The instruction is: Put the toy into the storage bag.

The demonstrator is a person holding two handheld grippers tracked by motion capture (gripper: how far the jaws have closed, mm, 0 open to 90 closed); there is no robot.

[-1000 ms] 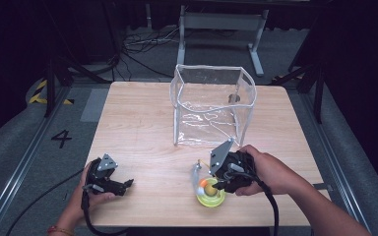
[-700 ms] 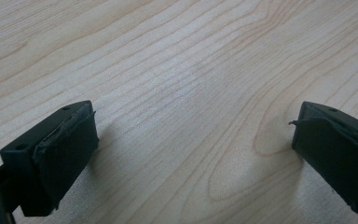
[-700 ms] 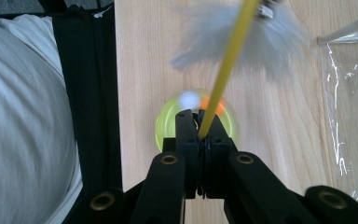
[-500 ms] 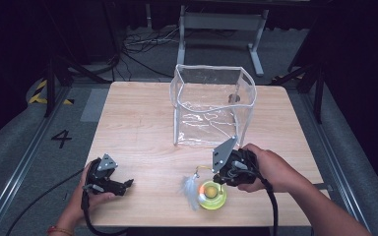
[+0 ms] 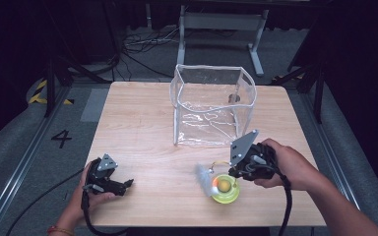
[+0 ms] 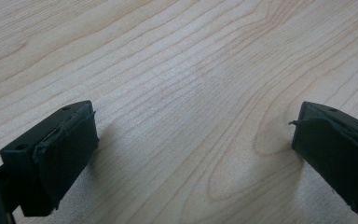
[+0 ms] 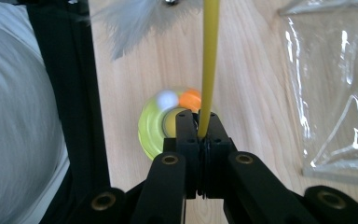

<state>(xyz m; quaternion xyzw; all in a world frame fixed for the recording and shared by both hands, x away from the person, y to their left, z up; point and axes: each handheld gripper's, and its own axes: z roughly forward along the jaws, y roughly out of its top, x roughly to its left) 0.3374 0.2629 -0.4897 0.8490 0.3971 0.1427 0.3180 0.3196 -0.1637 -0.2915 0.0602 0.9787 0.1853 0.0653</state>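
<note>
Currently:
Right tongs (image 7: 204, 133): clamped on the yellow stem (image 7: 209, 65) of the feather toy (image 5: 222, 187).
Toy: found at 5 o'clock on the bench (image 5: 138, 123), at 6 o'clock from the clear bag (image 5: 211, 105).
Left tongs (image 6: 191, 154): held apart.

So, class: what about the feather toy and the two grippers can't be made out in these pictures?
- Feather: motion-blurred in the high view; its top is cut off by the upper edge in the right gripper view.
- Yellow rod: its lower end is hidden between the right gripper's shut jaws.
- Yellow-green base: partly hidden behind that gripper.
- Left gripper: jaw tips too small in the high view.
</note>
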